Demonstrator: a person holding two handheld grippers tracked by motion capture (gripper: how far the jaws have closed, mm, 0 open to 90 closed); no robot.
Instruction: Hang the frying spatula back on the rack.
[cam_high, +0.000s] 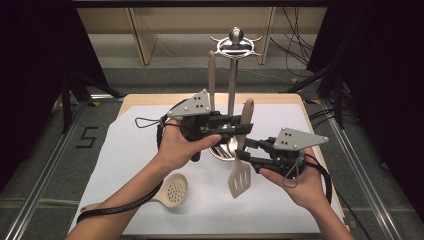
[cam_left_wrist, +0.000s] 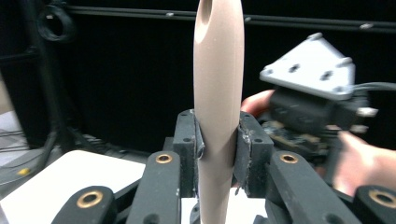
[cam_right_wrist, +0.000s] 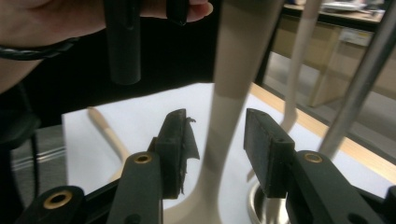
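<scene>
From my seat, nearest lies the skimmer spoon, well left of the stand. My right gripper stands apart around the slotted spatula, not pressing. My left gripper is clamped on its handle, just before the stand.
</scene>
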